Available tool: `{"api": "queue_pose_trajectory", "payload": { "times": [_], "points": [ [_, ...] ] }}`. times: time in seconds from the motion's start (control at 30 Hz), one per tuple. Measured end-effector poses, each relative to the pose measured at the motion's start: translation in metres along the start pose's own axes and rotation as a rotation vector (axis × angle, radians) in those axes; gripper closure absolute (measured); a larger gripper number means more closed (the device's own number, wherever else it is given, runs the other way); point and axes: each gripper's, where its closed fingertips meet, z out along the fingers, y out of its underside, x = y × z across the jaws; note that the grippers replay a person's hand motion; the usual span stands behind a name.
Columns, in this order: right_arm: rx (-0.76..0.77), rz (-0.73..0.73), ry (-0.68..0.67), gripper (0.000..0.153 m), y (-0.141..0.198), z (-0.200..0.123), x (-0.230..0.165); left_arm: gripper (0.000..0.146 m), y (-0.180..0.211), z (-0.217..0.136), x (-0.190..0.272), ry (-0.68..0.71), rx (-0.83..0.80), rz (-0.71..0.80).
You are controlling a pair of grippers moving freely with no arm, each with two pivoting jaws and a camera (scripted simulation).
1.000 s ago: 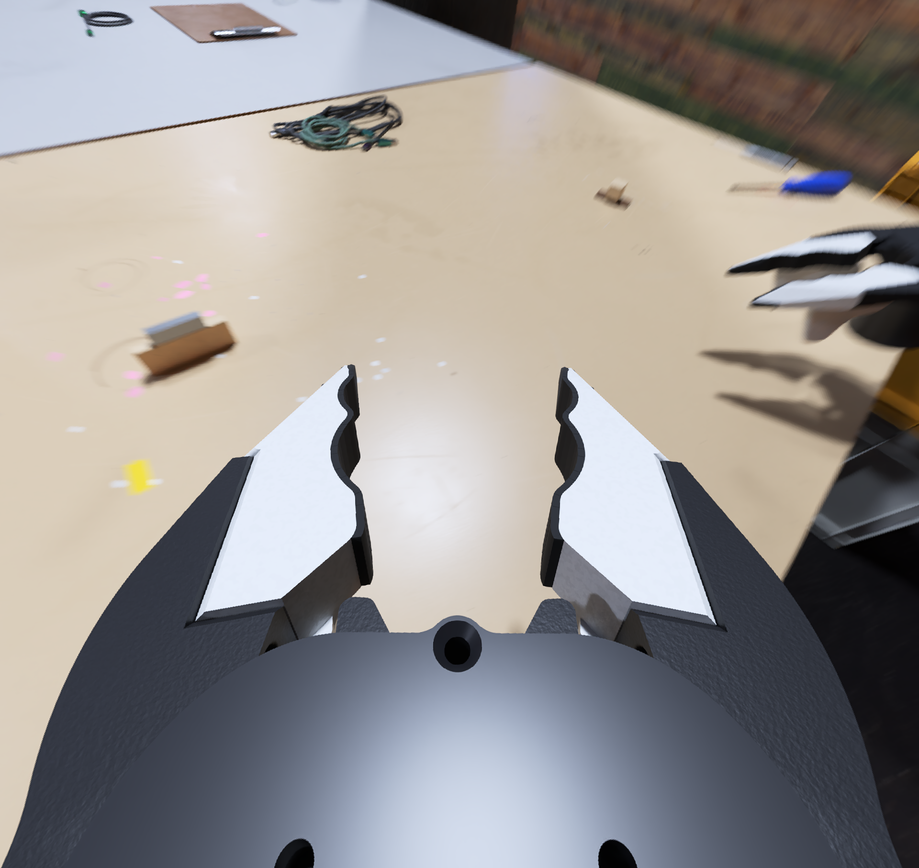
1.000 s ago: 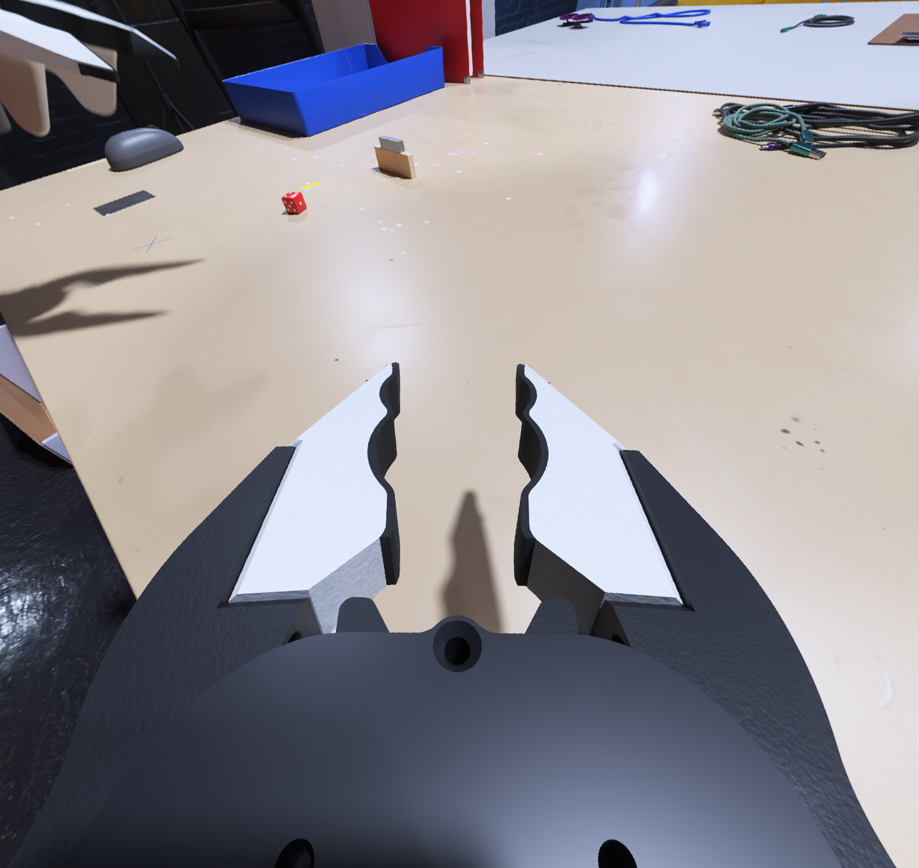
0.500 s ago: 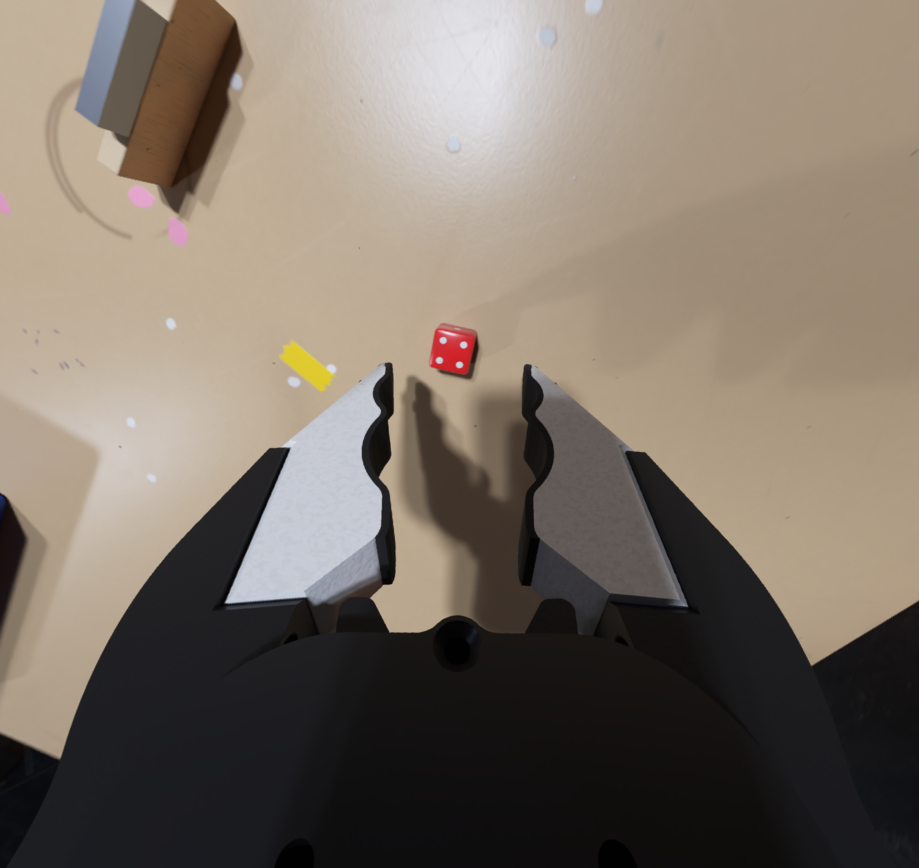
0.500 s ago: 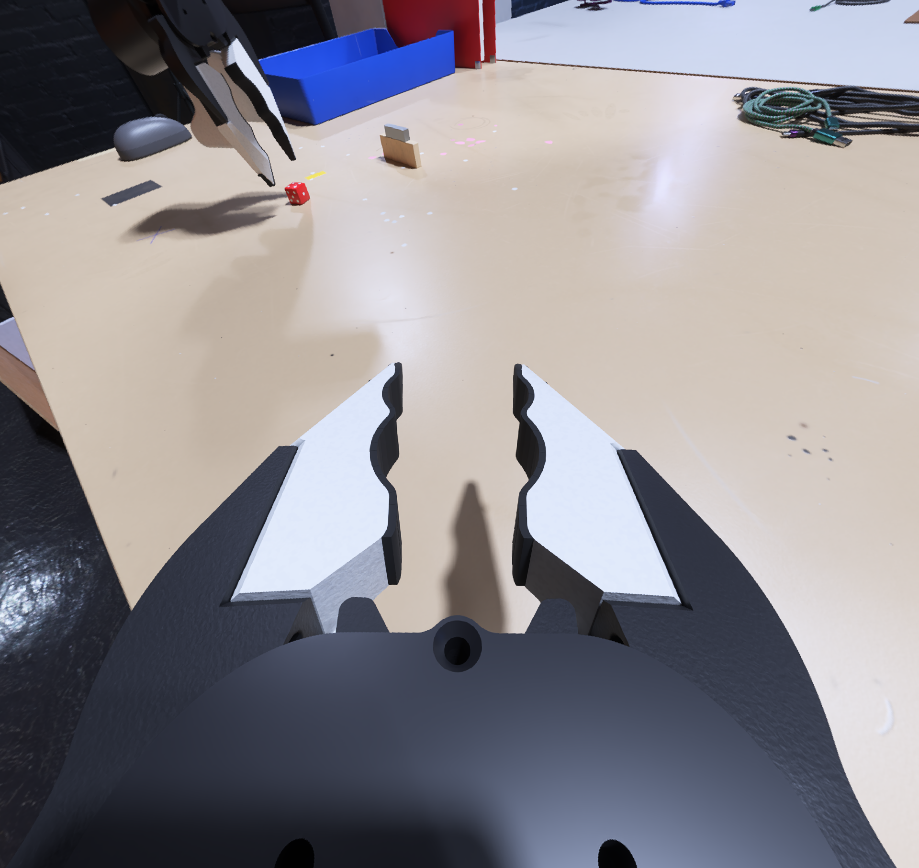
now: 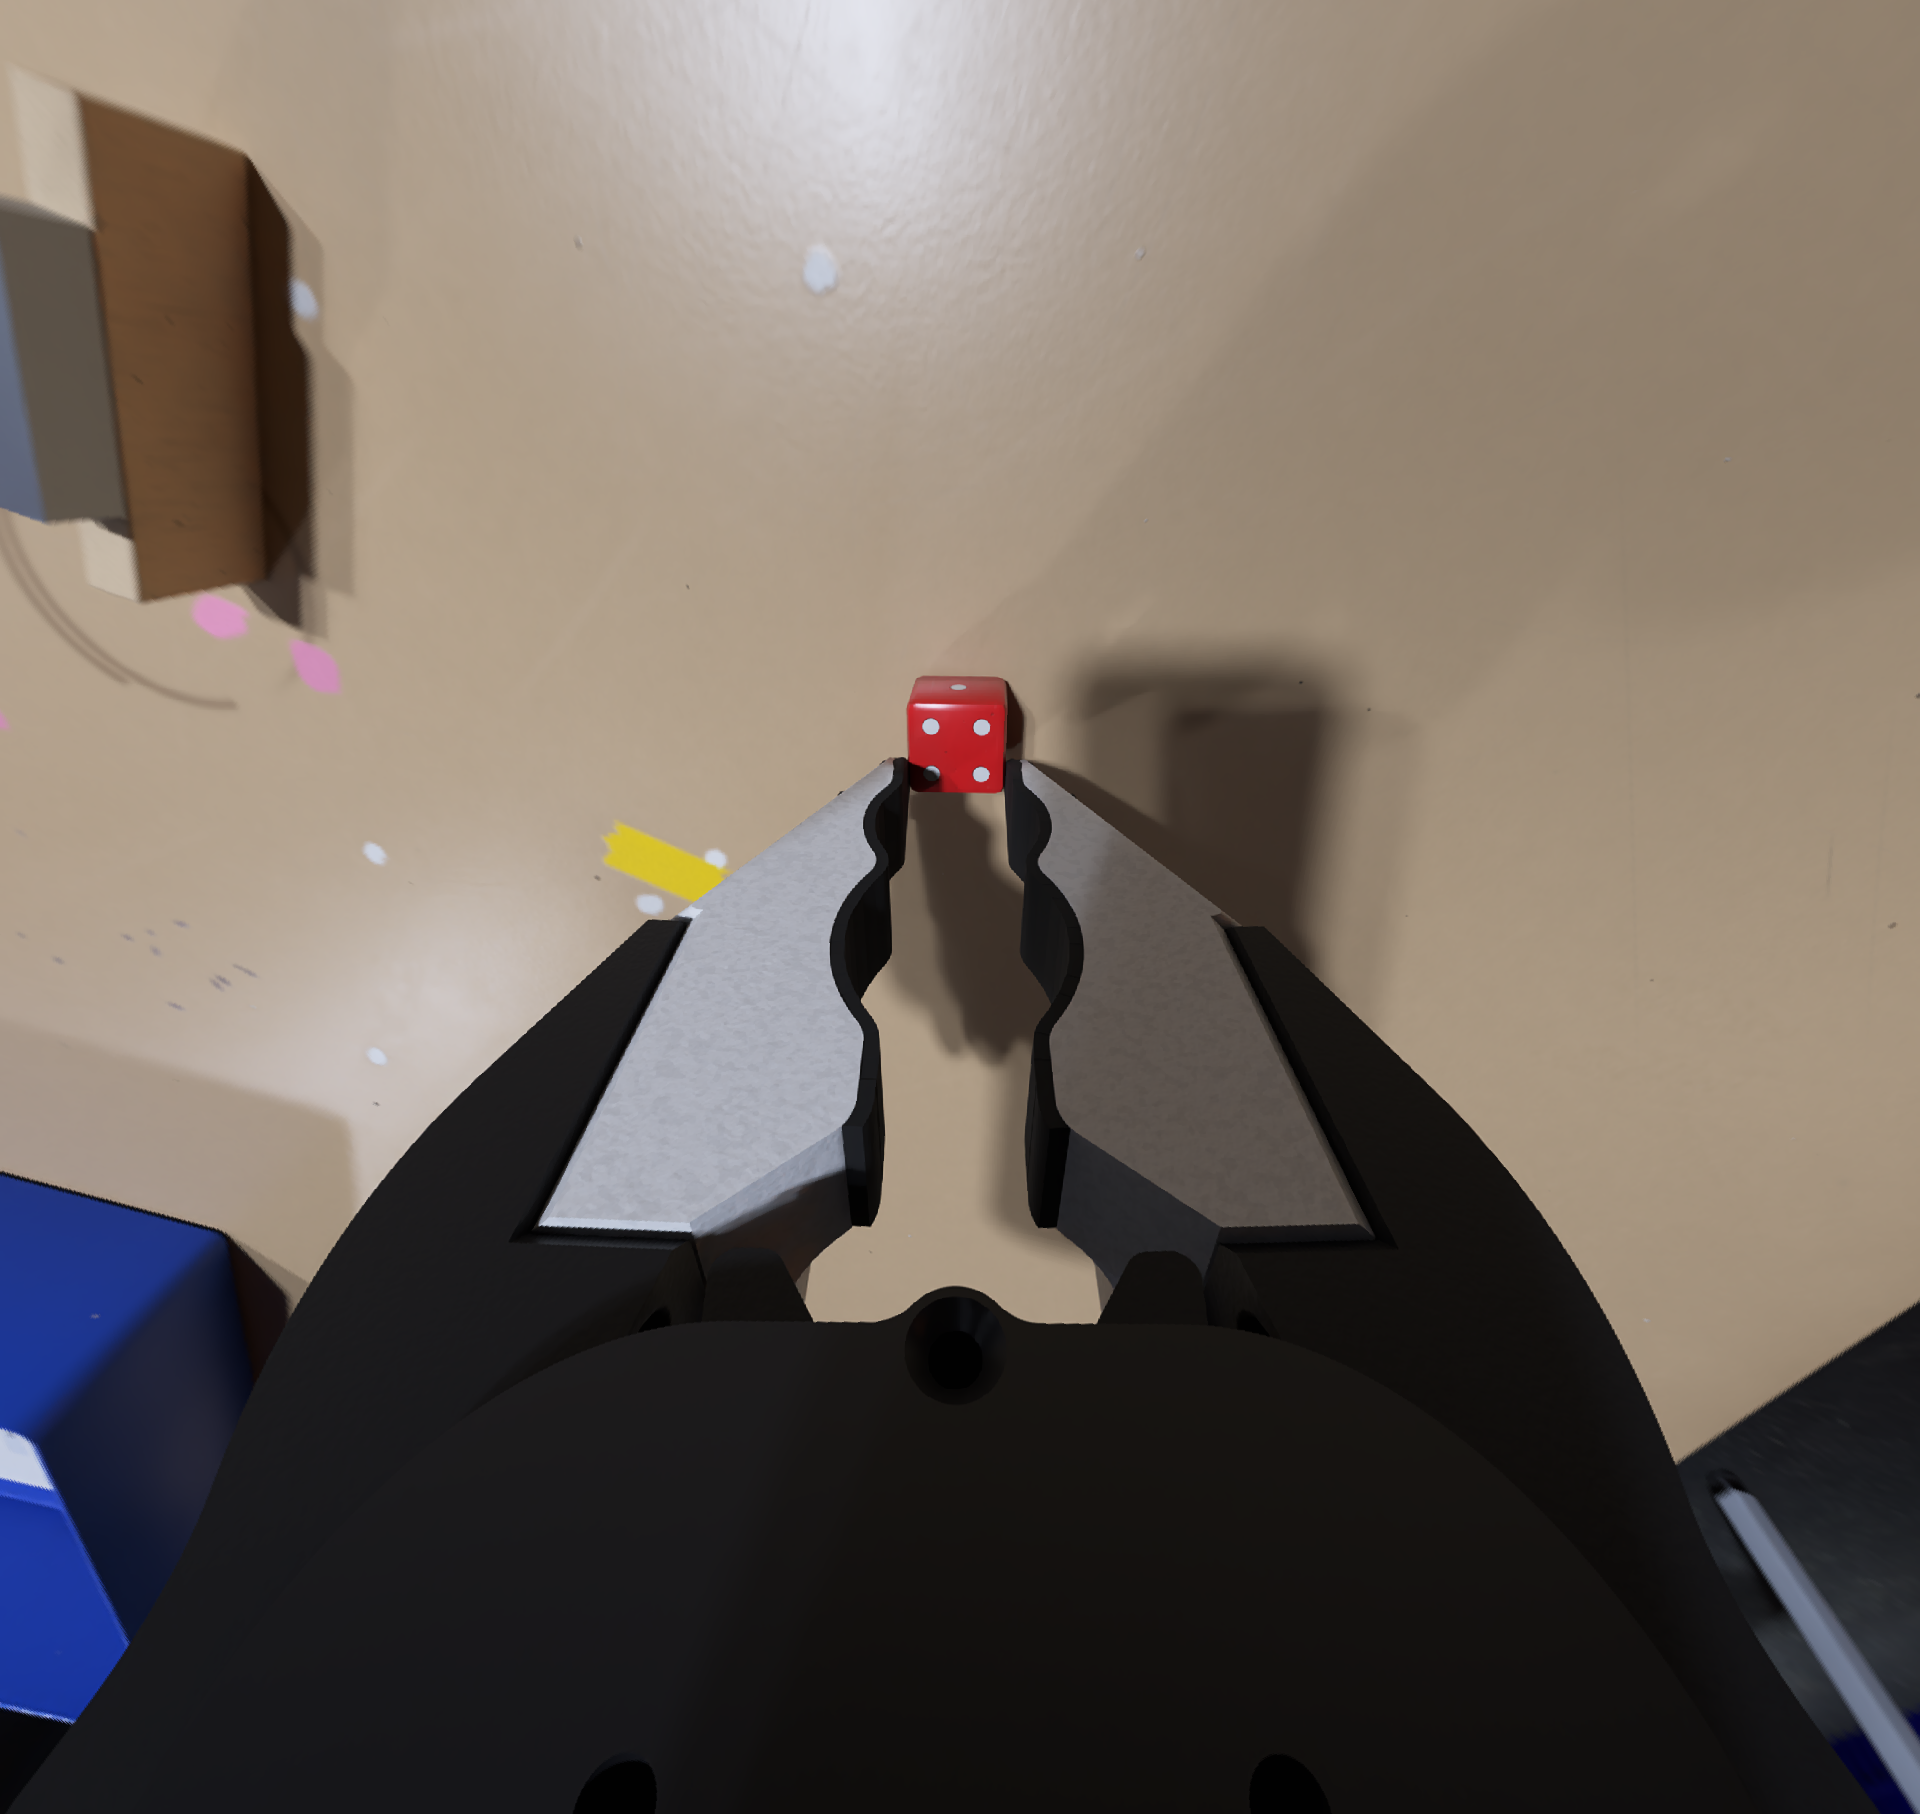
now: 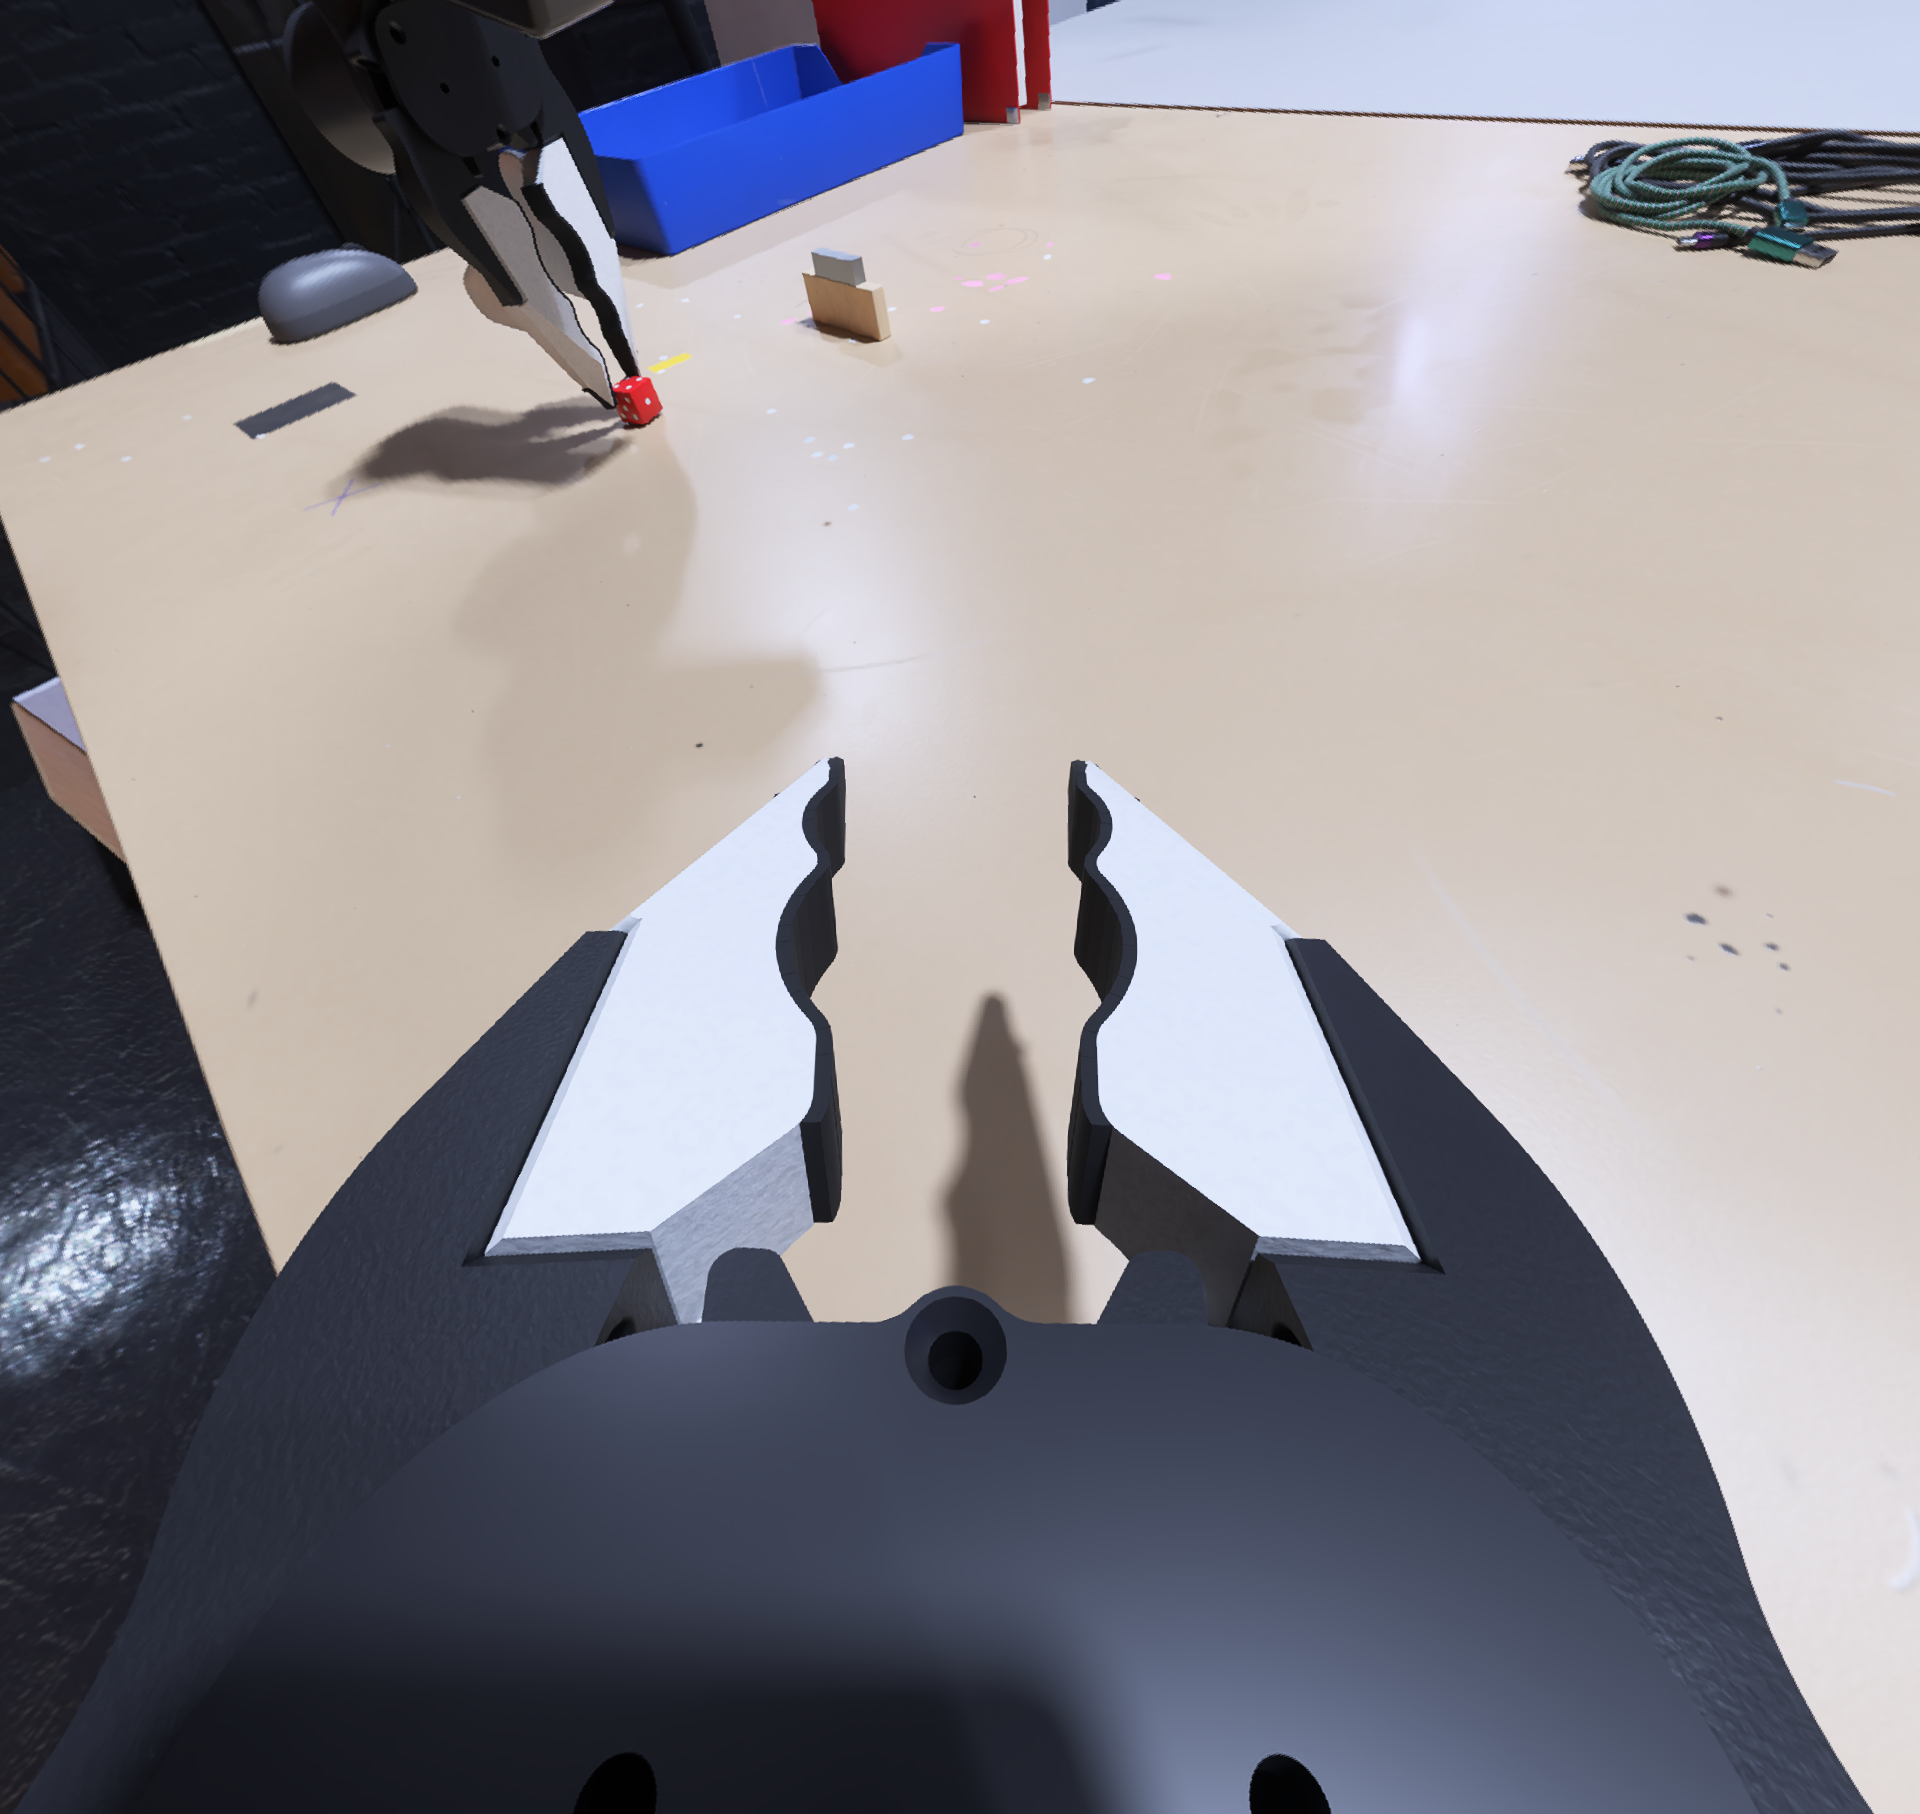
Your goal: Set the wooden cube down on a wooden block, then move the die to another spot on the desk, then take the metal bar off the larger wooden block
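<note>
A tan desk (image 5: 1351,310) fills both views. In the left wrist view, the left gripper (image 5: 956,777) points steeply down at the desk, and a small red die (image 5: 957,734) with white dots sits right at its fingertips. The two tips flank the die's near corners and appear to touch it, but the die lies mostly beyond them, so I cannot tell whether it is clamped or only touched; the jaws stand narrowly apart, about the die's width. To the upper left, near the picture's edge, a brown wooden block (image 5: 177,351) lies on the desk with a grey metal bar (image 5: 47,362) resting on it. A strip of yellow tape (image 5: 665,860) lies just left of the fingers, and pink spots (image 5: 218,616) mark the desk near the block. A blue bin (image 5: 94,1432) shows at the lower left. In the right wrist view, the right gripper (image 6: 956,777) hovers low over bare desk, well apart from everything, its jaws spread and holding nothing. Far off at the upper left, the other gripper reaches down to the die. Behind it stands the block with the bar on top. A grey mouse-shaped object (image 6: 332,289) and a coil of cables (image 6: 1745,195) lie farther away.
</note>
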Motion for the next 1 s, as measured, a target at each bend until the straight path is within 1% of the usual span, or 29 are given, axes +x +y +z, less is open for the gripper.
{"api": "queue_pose_trajectory", "payload": {
  "times": [0.07, 0.1, 0.17, 0.23, 0.3, 0.37, 0.4, 0.47, 0.5, 0.6, 0.67, 0.73, 0.83, 1.0],
  "points": [
    [0.006, 0.013, -0.009, 0.11, -0.001, 0.0, -0.001, 0.128, -0.005, -0.009, 0.0, -0.014, 0.045, 0.031],
    [0.009, 0.018, -0.013, 0.11, -0.001, -0.001, -0.002, 0.128, -0.01, -0.02, -0.003, -0.026, 0.083, 0.045],
    [0.012, 0.017, -0.012, 0.11, -0.001, -0.001, -0.003, 0.128, -0.028, -0.055, -0.007, -0.05, 0.204, 0.069],
    [0.011, 0.004, -0.006, 0.11, -0.002, -0.002, -0.003, 0.128, -0.054, -0.097, -0.008, -0.049, 0.332, 0.104],
    [0.012, -0.009, -0.001, 0.111, -0.003, -0.003, -0.004, 0.128, -0.087, -0.13, -0.012, -0.094, 0.411, 0.158],
    [0.015, -0.016, -0.003, 0.111, -0.004, -0.003, -0.005, 0.128, -0.125, -0.144, -0.015, -0.136, 0.421, 0.205],
    [0.016, -0.02, -0.003, 0.11, -0.005, -0.003, -0.006, 0.128, -0.145, -0.144, -0.018, -0.153, 0.409, 0.189],
    [0.012, -0.032, 0.006, 0.11, -0.004, -0.003, -0.005, 0.128, -0.184, -0.127, -0.026, -0.188, 0.345, 0.116],
    [0.008, -0.038, 0.012, 0.11, -0.003, -0.003, -0.004, 0.128, -0.202, -0.113, -0.024, -0.174, 0.31, 0.123],
    [0.002, -0.051, 0.027, 0.11, -0.001, -0.004, -0.002, 0.128, -0.246, -0.065, -0.006, -0.094, 0.222, 0.282],
    [0.004, -0.059, 0.037, 0.11, 0.0, -0.005, -0.001, 0.128, -0.265, -0.038, 0.004, -0.061, 0.16, 0.34],
    [-0.001, -0.067, 0.048, 0.111, 0.001, -0.007, 0.0, 0.128, -0.278, -0.016, 0.009, -0.039, 0.13, 0.353],
    [0.002, -0.07, 0.055, 0.111, 0.002, -0.011, 0.0, 0.128, -0.287, 0.007, 0.018, 0.039, 0.109, 0.348],
    [0.001, -0.084, 0.076, 0.111, 0.004, -0.019, 0.0, 0.128, -0.289, 0.022, 0.022, 0.082, 0.071, 0.361]
  ]
}}
